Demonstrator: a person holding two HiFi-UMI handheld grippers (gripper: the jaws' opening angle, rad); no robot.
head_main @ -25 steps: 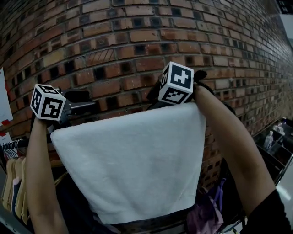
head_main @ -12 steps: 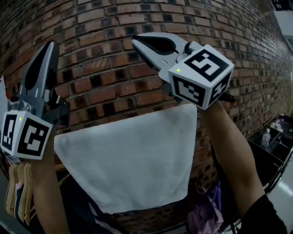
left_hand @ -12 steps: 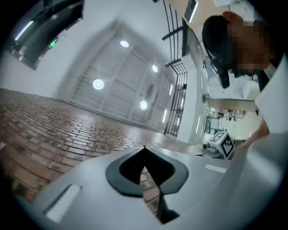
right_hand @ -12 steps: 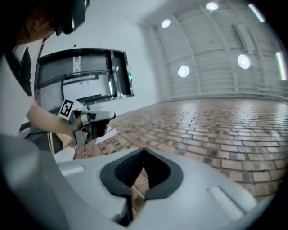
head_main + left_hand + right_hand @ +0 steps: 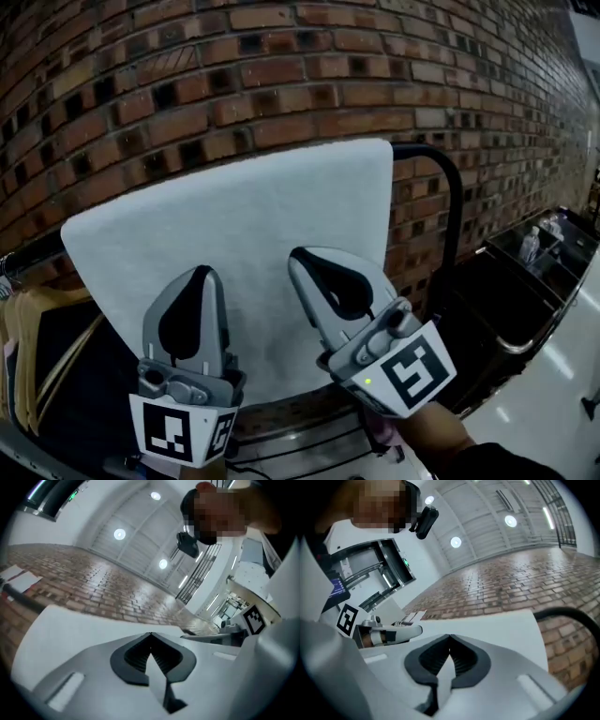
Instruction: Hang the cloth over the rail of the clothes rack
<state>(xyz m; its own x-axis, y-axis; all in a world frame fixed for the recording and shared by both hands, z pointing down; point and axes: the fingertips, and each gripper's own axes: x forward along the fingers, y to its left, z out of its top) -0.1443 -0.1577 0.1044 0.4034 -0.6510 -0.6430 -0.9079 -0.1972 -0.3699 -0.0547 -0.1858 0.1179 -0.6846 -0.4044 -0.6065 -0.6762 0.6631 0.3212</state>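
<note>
Cloth (image 5: 234,234) is hanging draped over the rail (image 5: 448,178) of the rack, lying flat and spread in front of the brick wall (image 5: 281,66). Its top edge is running along the rail, sloping up from left to right in the head view. The black rail is emerging bare at the cloth's upper right corner and bending downward there. Left gripper (image 5: 198,281) and right gripper (image 5: 307,267) are both pointing upward, side by side and near each other, in front of the lower half of the cloth. Each marker cube is showing at the bottom of the frame, left cube (image 5: 183,433) and right cube (image 5: 410,370). In the left gripper view the left gripper (image 5: 150,638) is showing its jaws pressed together at the tips, with nothing between them. The cloth (image 5: 70,627) is lying beyond the jaws. In the right gripper view the right gripper (image 5: 450,641) is likewise showing jaws closed tip to tip and empty. The cloth (image 5: 492,623) is sitting behind them and the rail (image 5: 569,613) is curving off at the right. Neither gripper is pinching the cloth. Wooden hangers (image 5: 37,314) with dark garments are hanging at the left end of the rack, beside and below the cloth's left edge.
</note>
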